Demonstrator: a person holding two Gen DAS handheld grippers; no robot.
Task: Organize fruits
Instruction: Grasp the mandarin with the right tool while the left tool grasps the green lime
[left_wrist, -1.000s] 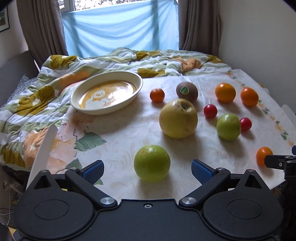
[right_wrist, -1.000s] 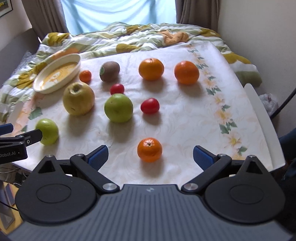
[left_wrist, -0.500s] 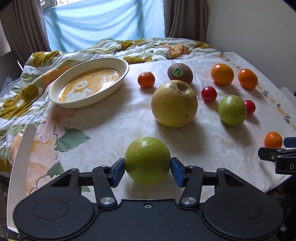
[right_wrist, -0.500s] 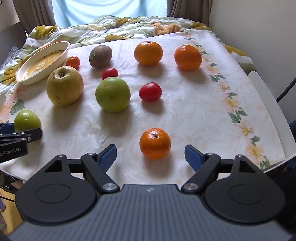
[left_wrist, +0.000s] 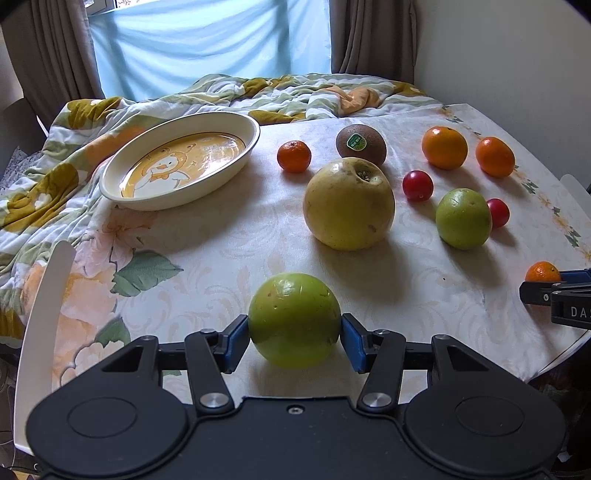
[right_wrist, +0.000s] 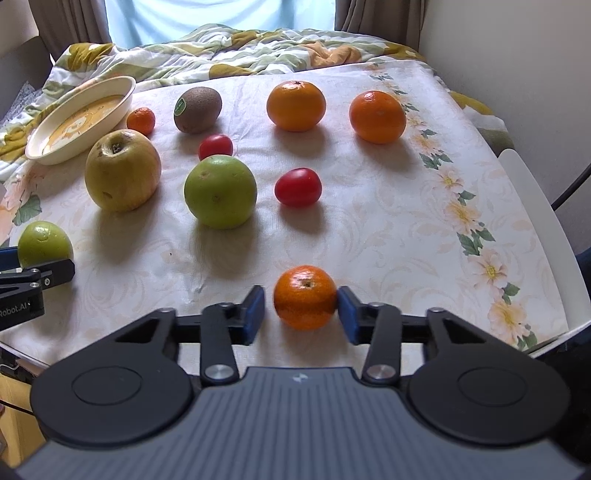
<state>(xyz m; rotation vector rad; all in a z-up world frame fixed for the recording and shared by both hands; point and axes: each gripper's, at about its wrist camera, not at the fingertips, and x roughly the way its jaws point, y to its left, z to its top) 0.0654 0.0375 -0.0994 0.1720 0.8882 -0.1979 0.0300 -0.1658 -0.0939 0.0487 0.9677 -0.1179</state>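
Your left gripper (left_wrist: 294, 341) has a glossy black housing with two round raised discs, black linkage arms pinned by silver rivets, a small centre screw, and blue pads (left_wrist: 236, 341) on its fingers. Your right gripper (right_wrist: 301, 313) is built the same, but its housing is ribbed grey with a small pale mark at the centre. White lettering shows on each gripper's side where the other camera catches it.

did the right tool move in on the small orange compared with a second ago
Yes. The right tool has come forward and down toward the small orange on the tablecloth, and its jaws have just been closing, now flanking it.
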